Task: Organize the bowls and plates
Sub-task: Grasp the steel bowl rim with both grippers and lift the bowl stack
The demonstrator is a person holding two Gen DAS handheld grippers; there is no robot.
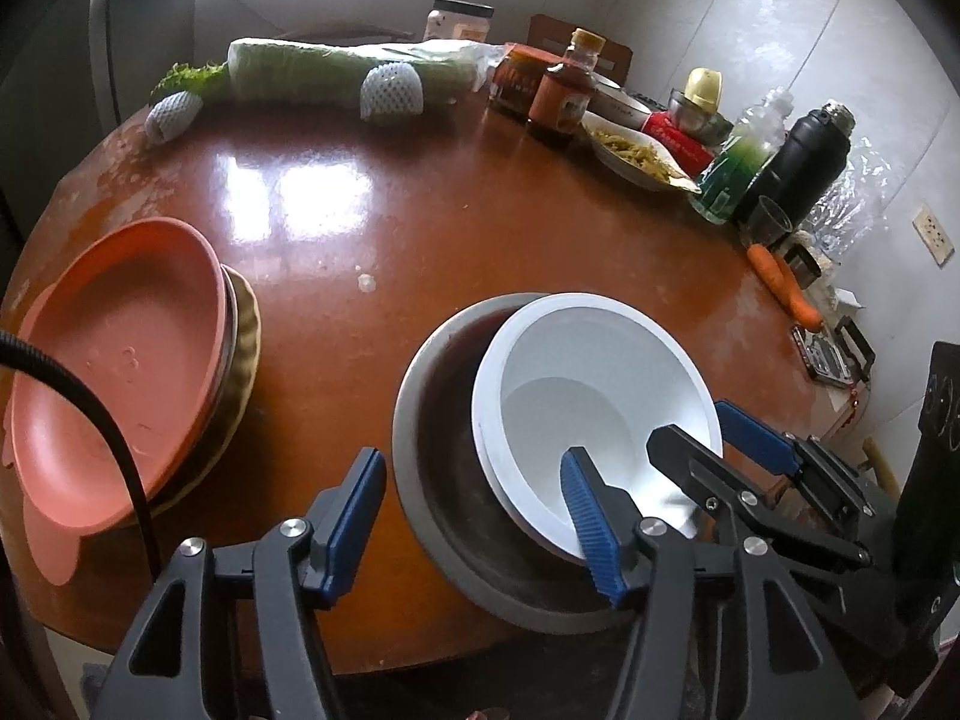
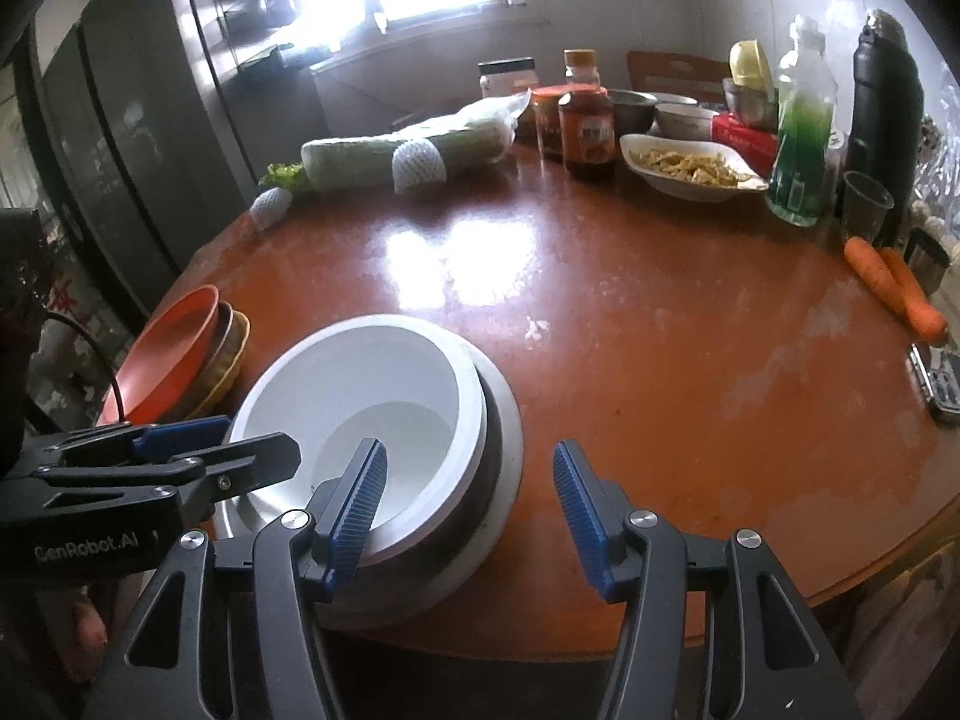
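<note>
A white bowl [image 1: 594, 396] sits tilted inside a larger grey metal bowl [image 1: 432, 480] near the table's front edge; both also show in the right wrist view, white bowl [image 2: 372, 396] and grey bowl [image 2: 504, 450]. My left gripper [image 1: 474, 516] is open, its right finger inside the white bowl, its left finger outside the grey bowl. My right gripper [image 2: 468, 510] is open, its left finger over the white bowl's near rim. A stack of plates topped by a pink plate [image 1: 120, 360] stands at the left, also in the right wrist view [image 2: 174, 354].
The round brown table [image 2: 660, 360] holds wrapped cabbage [image 2: 408, 150], sauce jars [image 2: 585, 132], a dish of food [image 2: 690, 171], a green bottle [image 2: 801, 138], a black flask [image 2: 888, 102] and carrots [image 2: 894, 285] along the far and right edges.
</note>
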